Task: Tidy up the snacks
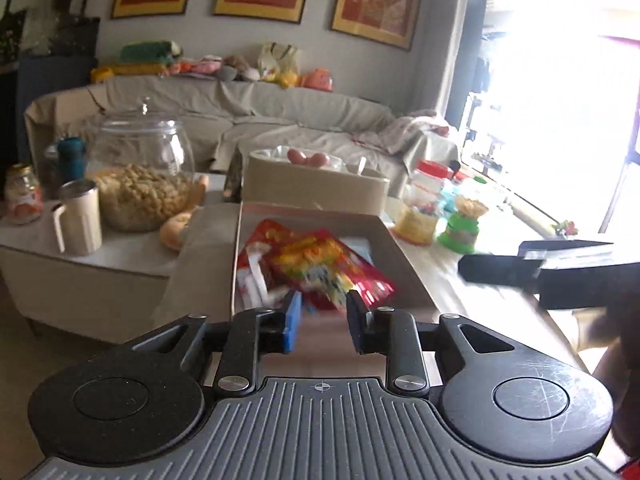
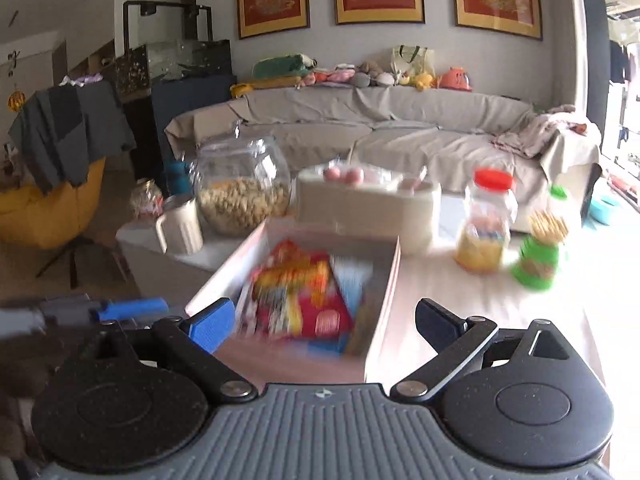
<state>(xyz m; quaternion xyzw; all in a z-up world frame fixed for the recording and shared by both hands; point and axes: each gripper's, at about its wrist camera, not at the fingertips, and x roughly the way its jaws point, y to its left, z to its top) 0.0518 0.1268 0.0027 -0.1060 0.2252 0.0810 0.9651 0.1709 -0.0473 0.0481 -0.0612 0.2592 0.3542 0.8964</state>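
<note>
In the left wrist view, a small jar with an orange label [image 1: 23,199] stands at the far left of the surface [image 1: 132,258], with a cream mug [image 1: 78,218] just to its right. Behind the mug sits a round glass jar [image 1: 142,172] partly filled with pale puffed snacks, and a bun [image 1: 176,230] lies at its base. In the middle of the frame an open shallow box [image 1: 404,264] holds red and yellow snack packets [image 1: 320,264], blurred, lying flat inside it. Behind the box is a beige container [image 1: 312,184] with pink egg-like things on top. To the right stand a red-lidded plastic jar [image 1: 424,204] and a green holder [image 1: 460,228]. The left tongs [image 1: 322,318] sit low in the centre, over the near edge of the box, their two tips a narrow gap apart with nothing pressed between them. At the right edge the dark tip of the other tool juts in.

In the right wrist view, the mug [image 2: 180,224] and glass jar [image 2: 242,186] are left of centre, the box [image 2: 394,276] with its packets [image 2: 300,292] in the middle, the red-lidded jar [image 2: 486,224] and green holder [image 2: 538,256] to the right. The right tongs [image 2: 324,318] are spread wide apart and empty, framing the near end of the box.
</note>
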